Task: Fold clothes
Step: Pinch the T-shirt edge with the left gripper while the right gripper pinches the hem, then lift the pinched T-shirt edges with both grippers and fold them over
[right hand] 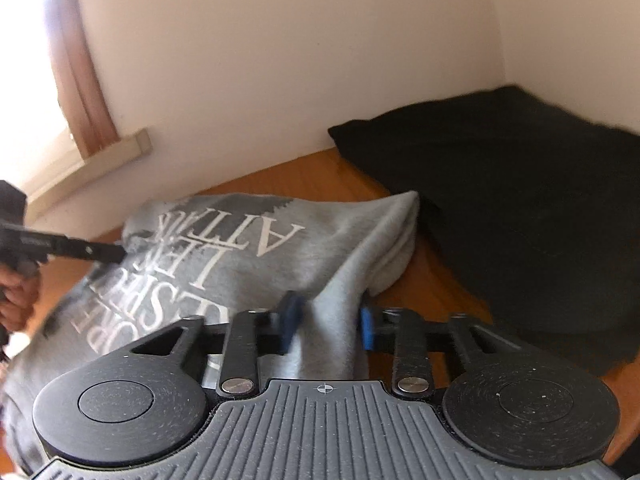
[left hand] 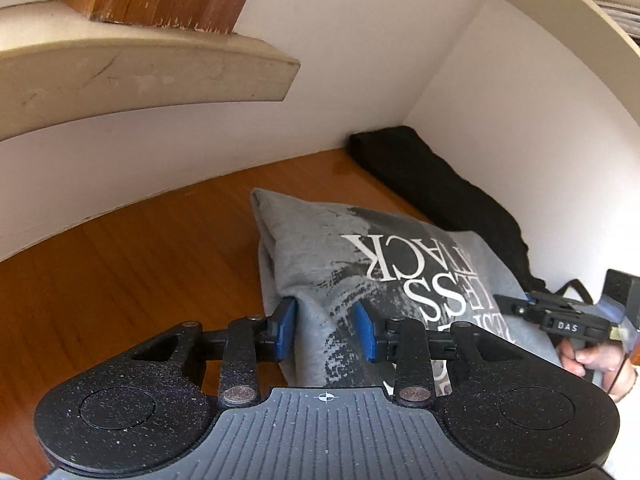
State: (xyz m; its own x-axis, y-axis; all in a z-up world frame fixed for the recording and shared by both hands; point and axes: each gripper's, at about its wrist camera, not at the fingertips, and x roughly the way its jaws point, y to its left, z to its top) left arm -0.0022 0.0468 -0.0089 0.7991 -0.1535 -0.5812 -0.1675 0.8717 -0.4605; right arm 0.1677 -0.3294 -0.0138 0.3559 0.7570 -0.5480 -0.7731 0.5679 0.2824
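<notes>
The grey shirt (left hand: pixel 340 264) is lying mostly folded on the table (left hand: pixel 140 264) beside a black garment (right hand: pixel 520 216), with the left gripper (left hand: pixel 326 330) and right gripper (right hand: pixel 328 326) each pinching a bunched fold, so squaring and stacking are seemingly remaining.

folded grey printed shirt (left hand: pixel 320 248), black garment (right hand: pixel 520 208) beside

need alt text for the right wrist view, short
The right gripper has its blue fingers around a bunched edge of a folded grey printed shirt on a wooden table. A black garment lies beyond it in the wall corner, and the left gripper reaches the shirt's far side.
</notes>
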